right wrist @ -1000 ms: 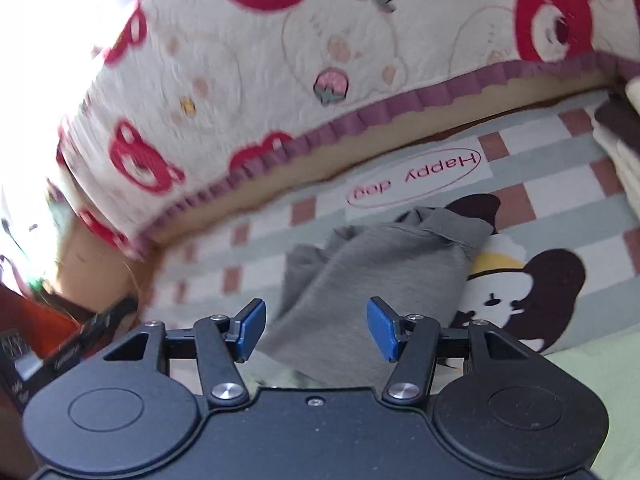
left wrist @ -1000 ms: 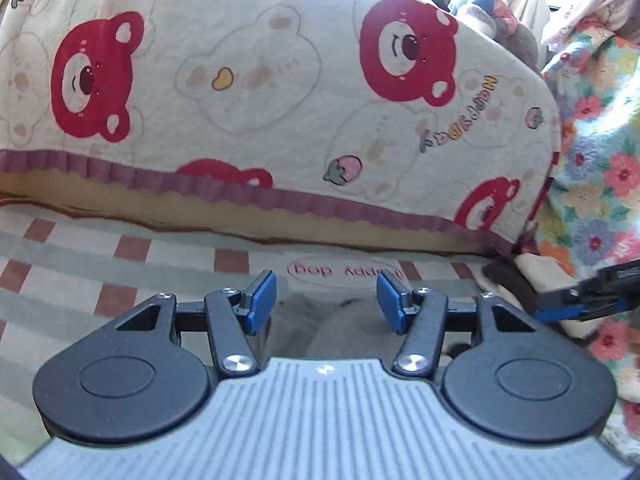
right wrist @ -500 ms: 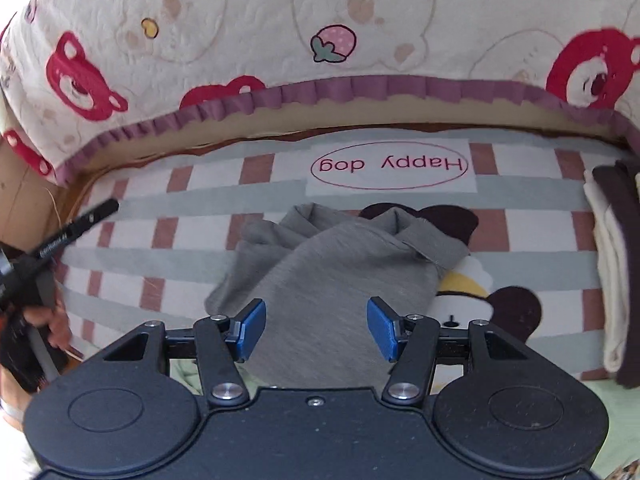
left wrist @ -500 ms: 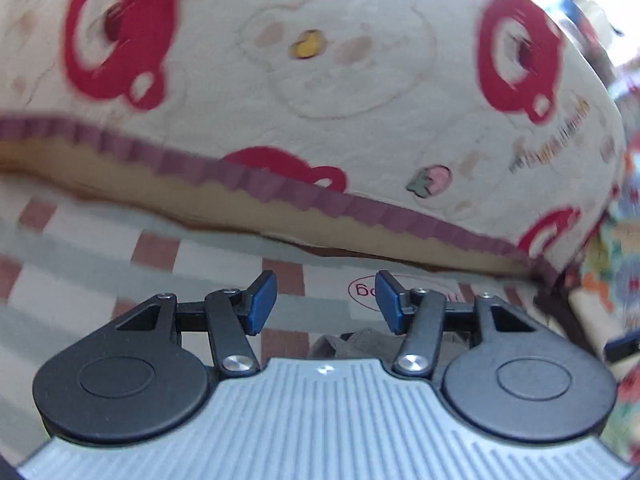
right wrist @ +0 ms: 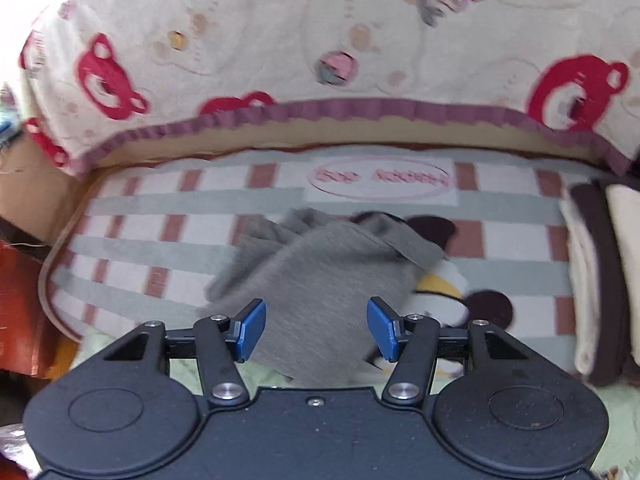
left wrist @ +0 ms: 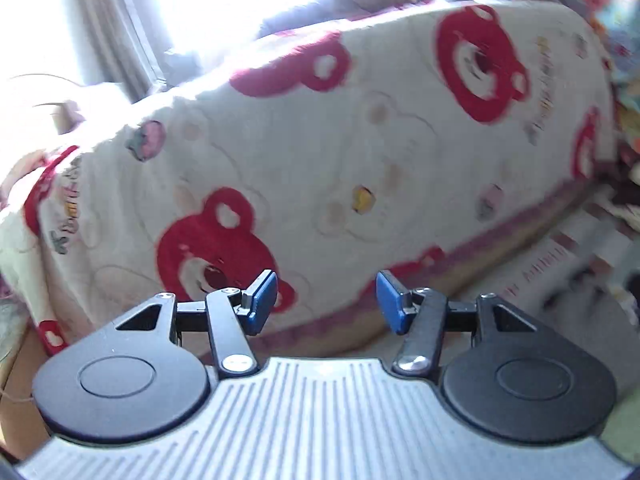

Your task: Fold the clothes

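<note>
We judge the folding of this piece as barely begun. The grey garment (right wrist: 320,280) lies rumpled on the checked mat (right wrist: 132,248), its far part bunched and overlapping itself, its near hem running under our right gripper (right wrist: 316,328). No clean fold shows in it yet, so spreading, squaring and folding are all left to do. At the right edge of the mat a stack of cream and brown cloths (right wrist: 600,272) looks already folded, which suggests some work is finished, though we cannot be sure.

Our right gripper hovers over the near part of the garment with its blue fingers (right wrist: 252,330) spread wide, holding nothing. Our left gripper (left wrist: 326,300) is also spread wide and empty; it faces the bear blanket (left wrist: 320,160), and the garment does not show in its view.

For room, the mat has bare space to the left of the garment and a little beyond it. The blanket's purple frill (right wrist: 320,114) bounds the far side, the stack crowds the right, and the mat's rim curves off at the near left.
</note>
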